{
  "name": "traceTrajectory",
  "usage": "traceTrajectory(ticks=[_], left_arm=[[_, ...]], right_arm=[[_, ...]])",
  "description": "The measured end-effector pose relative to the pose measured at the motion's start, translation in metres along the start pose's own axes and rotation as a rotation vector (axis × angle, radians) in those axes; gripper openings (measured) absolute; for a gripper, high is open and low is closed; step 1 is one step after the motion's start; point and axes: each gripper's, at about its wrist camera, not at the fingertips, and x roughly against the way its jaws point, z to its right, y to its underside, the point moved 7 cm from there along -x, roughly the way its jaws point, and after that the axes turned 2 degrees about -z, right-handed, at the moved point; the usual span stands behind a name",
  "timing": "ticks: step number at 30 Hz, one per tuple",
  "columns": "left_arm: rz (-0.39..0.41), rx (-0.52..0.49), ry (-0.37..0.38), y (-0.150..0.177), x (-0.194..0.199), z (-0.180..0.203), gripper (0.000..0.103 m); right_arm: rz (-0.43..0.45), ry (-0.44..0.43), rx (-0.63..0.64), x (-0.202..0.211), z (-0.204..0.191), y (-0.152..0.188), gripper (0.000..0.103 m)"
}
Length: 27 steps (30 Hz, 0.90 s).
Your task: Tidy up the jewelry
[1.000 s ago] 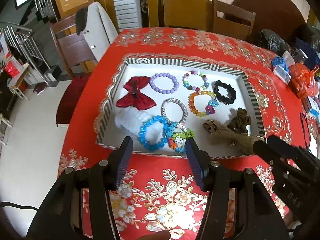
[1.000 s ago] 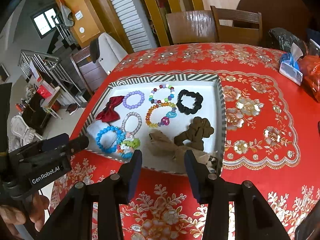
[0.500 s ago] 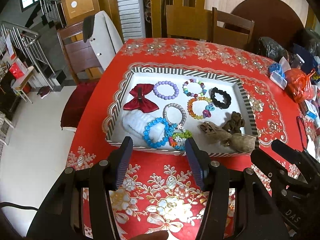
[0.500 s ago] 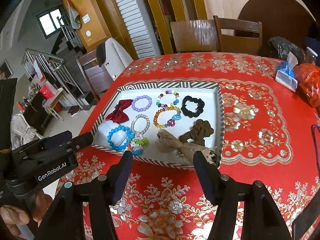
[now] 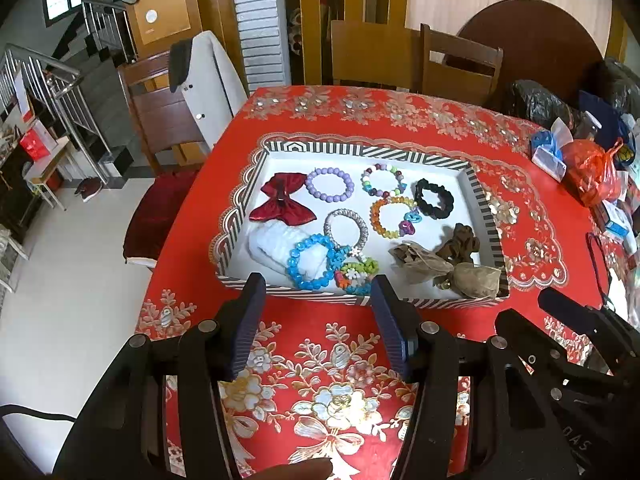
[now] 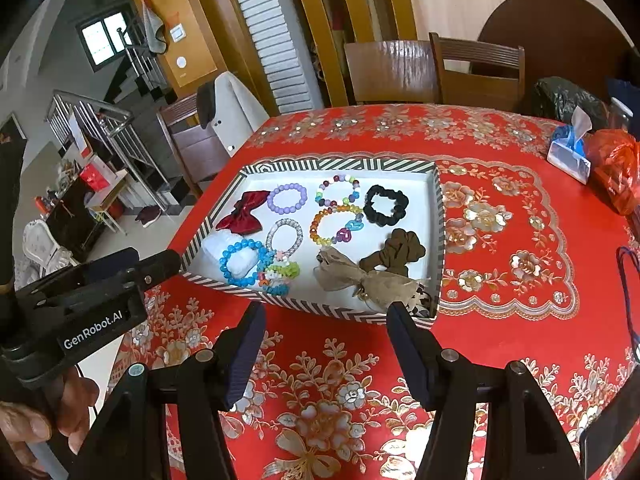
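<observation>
Red floral tablecloth (image 5: 320, 360) in a dining room: jewelry gathered in one tray, both tools idle short of it.

Nearest, the left gripper (image 5: 316, 304) and right gripper (image 6: 326, 332) hang over bare cloth with jaws parted and nothing between them; neither touches the striped tray (image 6: 340, 166). Along the tray's near side lie a blue bead bracelet (image 5: 310, 258) overlapping a white cloth item (image 5: 268, 240), a green flower bracelet (image 5: 358, 274), a tan fabric piece (image 6: 360, 276) and a brown scrunchie (image 6: 394, 254). Mid-tray sit a clear bracelet (image 5: 346, 226) and an orange bead bracelet (image 5: 394, 216). At the far side lie a red bow (image 5: 282, 200), a purple bracelet (image 5: 330, 185), a multicolour bracelet (image 5: 383, 180) and a black scrunchie (image 5: 434, 199). Judgement: collection looks complete, since no jewelry shows on the cloth outside the tray; the near cluster overlaps and may want separating. Wooden chairs (image 5: 460, 64) stand beyond the table.
</observation>
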Motion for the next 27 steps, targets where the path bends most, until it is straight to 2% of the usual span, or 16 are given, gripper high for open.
traceTrajectory(ticks=[27], left_arm=[[-0.007, 0.01, -0.015, 0.006, 0.001, -0.011, 0.054]], right_arm=[[-0.026, -0.013, 0.021, -0.01, -0.017, 0.003, 0.061]])
